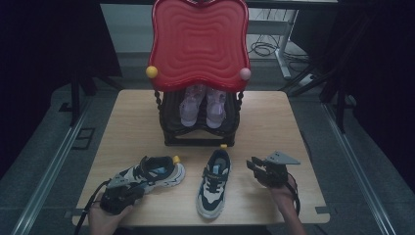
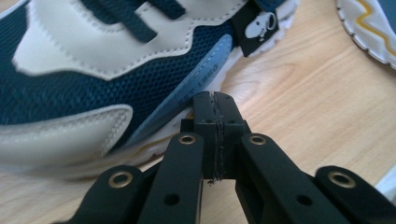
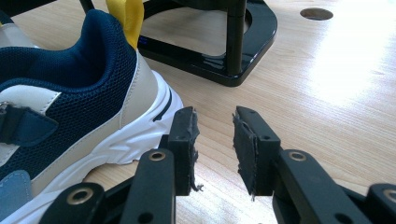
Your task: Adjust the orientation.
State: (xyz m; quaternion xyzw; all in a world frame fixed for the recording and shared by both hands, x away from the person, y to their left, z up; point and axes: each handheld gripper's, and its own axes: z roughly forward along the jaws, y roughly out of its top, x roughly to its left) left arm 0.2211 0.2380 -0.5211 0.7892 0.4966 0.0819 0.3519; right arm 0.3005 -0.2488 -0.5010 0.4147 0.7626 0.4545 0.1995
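Two navy, white and beige sneakers lie on the wooden table (image 1: 274,122). The left sneaker (image 1: 151,174) lies slanted at the front left. The right sneaker (image 1: 214,182) points toe toward me near the centre. My left gripper (image 1: 128,188) is shut with nothing between its pads (image 2: 208,128), its tip right beside the left sneaker's side (image 2: 93,70). My right gripper (image 1: 254,166) stands open to the right of the other sneaker, whose heel (image 3: 112,88) with a yellow pull tab (image 3: 127,16) is just left of its fingers (image 3: 184,140).
A black shoe rack (image 1: 200,122) stands mid-table with a pair of pink shoes (image 1: 203,105) on it. A red wavy tray (image 1: 198,41) sits on top of the rack. The rack's base (image 3: 219,51) lies beyond my right gripper. Bare wood stretches to the right.
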